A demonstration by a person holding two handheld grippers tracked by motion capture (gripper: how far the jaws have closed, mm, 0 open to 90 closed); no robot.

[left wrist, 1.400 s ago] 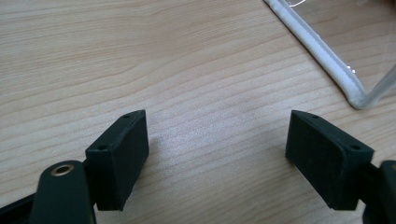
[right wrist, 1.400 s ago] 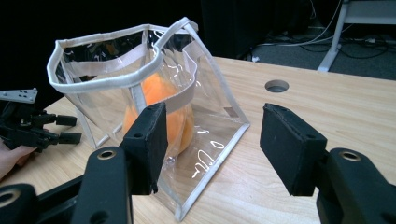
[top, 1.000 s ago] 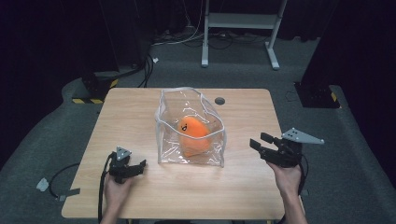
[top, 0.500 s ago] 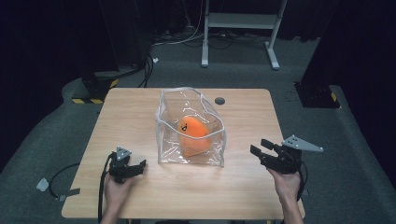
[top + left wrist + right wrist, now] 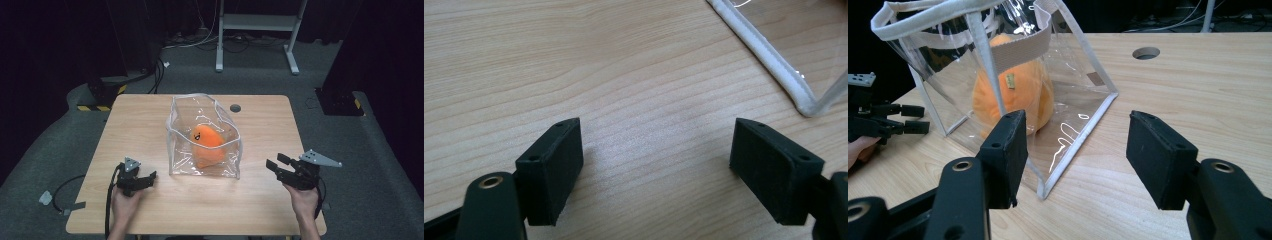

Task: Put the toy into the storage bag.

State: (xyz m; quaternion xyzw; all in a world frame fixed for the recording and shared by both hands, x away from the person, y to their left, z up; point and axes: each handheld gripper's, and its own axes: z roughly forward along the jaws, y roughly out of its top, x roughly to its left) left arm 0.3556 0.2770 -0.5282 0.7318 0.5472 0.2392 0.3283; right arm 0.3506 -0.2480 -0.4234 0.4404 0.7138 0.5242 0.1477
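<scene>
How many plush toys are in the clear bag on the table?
1. A single orange plush toy sits inside the clear bag at the middle of the wooden table, leaning toward the bag's right wall. The transparent walls reveal no other toy behind it.

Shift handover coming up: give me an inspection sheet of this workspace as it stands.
Surface: wooden table, bare wood with a round hole near the far edge.
Job's things: clear bag with white trim stands open at the table's middle; orange plush toy lies inside it.
Clutter: nothing seen on the table.
Grippers: left gripper open, low over the wood left of the bag; right gripper open, to the bag's right, pointing at it, nothing between its jaws.
Cables: black cable trails from the left gripper off the near edge; more cables on the floor beyond the table.
Surroundings: dark room, grey floor, white stand behind the table.
</scene>
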